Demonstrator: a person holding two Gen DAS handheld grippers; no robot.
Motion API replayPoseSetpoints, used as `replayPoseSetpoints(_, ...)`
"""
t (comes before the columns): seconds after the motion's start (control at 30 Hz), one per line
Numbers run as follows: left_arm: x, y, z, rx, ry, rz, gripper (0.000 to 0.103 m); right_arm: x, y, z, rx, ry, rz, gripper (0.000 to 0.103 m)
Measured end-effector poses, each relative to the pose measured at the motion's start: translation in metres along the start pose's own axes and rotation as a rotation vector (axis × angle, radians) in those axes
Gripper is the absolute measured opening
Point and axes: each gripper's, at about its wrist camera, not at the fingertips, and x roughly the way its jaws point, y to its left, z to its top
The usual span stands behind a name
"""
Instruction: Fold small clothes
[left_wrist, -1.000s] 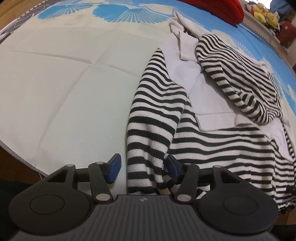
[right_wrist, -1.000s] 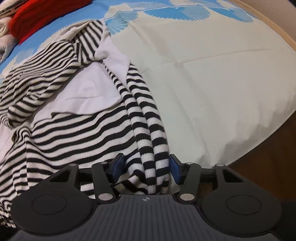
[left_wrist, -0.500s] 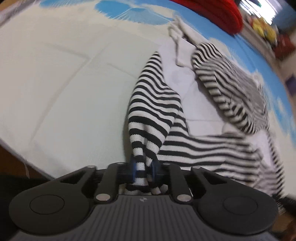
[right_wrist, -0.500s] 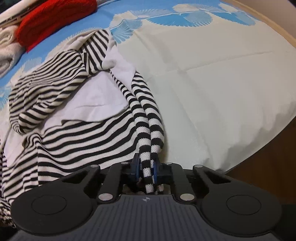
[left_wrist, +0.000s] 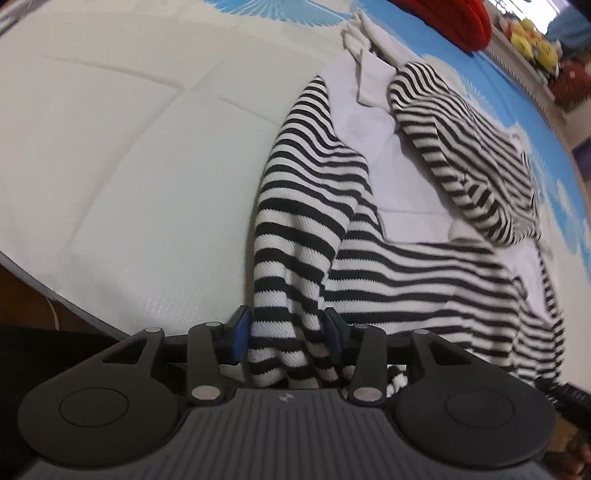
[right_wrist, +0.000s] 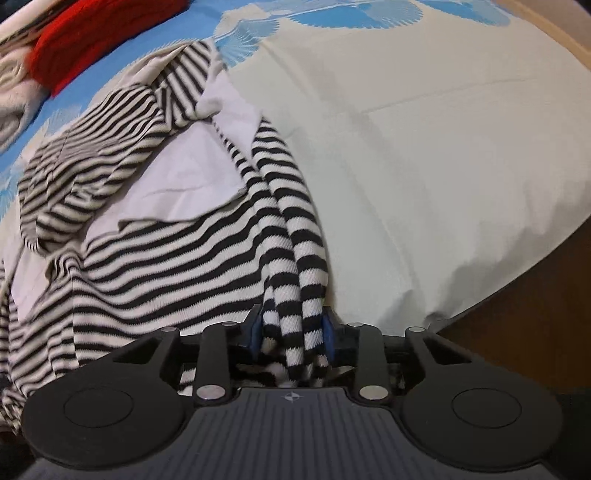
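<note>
A black-and-white striped top with white panels lies rumpled on the bed. My left gripper points steeply down at the top's near left corner. Its jaws are opening, and a bunched striped fold sits loosely between the blue pads. My right gripper stands over the near right corner, jaws also opening. Two rolled striped strips run up between its pads. The rest of the top spreads away to the left. Its hem under both grippers is hidden.
The pale sheet has a blue fan print toward the far side. A red knit item and a whitish cloth lie at the far edge. Soft toys sit beyond. Brown floor shows past the bed's near edge.
Both grippers closed on the striped corners half a second ago and have now spread apart again. The fabric stays bunched between the pads. Neither hand has shifted noticeably.
</note>
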Motion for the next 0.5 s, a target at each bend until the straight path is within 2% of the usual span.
replayPoseSetpoints(0.13,0.000,-0.009,-0.007,0.055,-0.018,0.049,0.042,-0.002,0.003,-0.003,-0.026,0.009,-0.001,0.033)
replayPoseSetpoints(0.2,0.000,-0.012,-0.008,0.079,-0.021,0.051,0.028,-0.003,0.003,-0.005,-0.032,0.015,0.002,0.033)
replayPoseSetpoints(0.23,-0.001,-0.012,-0.008,0.081,-0.023,0.037,0.012,-0.004,0.003,-0.006,-0.033,0.016,0.001,0.032)
replayPoseSetpoints(0.27,-0.004,-0.011,-0.008,0.074,-0.038,0.036,0.008,-0.004,0.003,-0.006,-0.033,0.015,0.003,0.027)
replayPoseSetpoints(0.3,-0.010,-0.011,-0.007,0.074,-0.065,0.055,0.008,-0.005,0.003,-0.007,-0.032,0.014,0.007,0.018)
replayPoseSetpoints(0.4,-0.027,-0.015,-0.007,0.106,-0.146,0.103,0.007,-0.015,-0.001,-0.006,-0.006,-0.019,0.043,0.013)
replayPoseSetpoints(0.5,-0.020,-0.010,-0.006,0.079,-0.098,0.073,0.011,-0.027,-0.001,-0.006,-0.001,-0.065,0.076,0.013)
